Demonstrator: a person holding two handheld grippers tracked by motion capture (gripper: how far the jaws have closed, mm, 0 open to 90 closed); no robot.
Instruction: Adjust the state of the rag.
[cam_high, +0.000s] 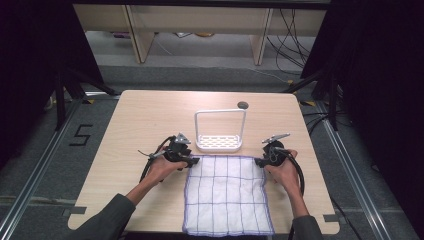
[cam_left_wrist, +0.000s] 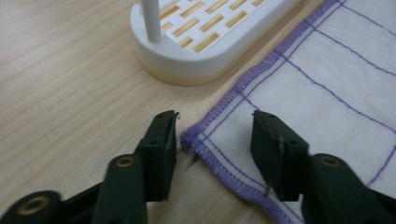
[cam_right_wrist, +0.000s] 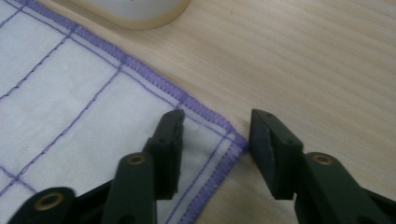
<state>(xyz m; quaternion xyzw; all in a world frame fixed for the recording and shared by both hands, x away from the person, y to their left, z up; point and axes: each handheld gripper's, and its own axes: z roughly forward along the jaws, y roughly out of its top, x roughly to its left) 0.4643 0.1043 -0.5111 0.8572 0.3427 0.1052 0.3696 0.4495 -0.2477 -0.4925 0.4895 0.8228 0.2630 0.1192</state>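
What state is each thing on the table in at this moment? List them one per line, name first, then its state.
Cloth: spread flat, unfolded, near edge at the table's front edge.
White rack: upright, empty, just beyond the cloth's far edge.
Left gripper: jaws open, astride the cloth's far left corner, not yet pinching it.
Right gripper: jaws open, astride the far right corner, not yet pinching it.
Table: bare wood around these.

The one readable mark is a black numeral "5" (cam_high: 80, 135), taped or painted on the grey floor (cam_high: 45, 165) just beside the table's (cam_high: 145, 115) edge. In the high view it lies well out to the left of the left gripper's (cam_high: 192, 161) jaws. The cloth, the white rack and the grippers bear no lettering that can be read.
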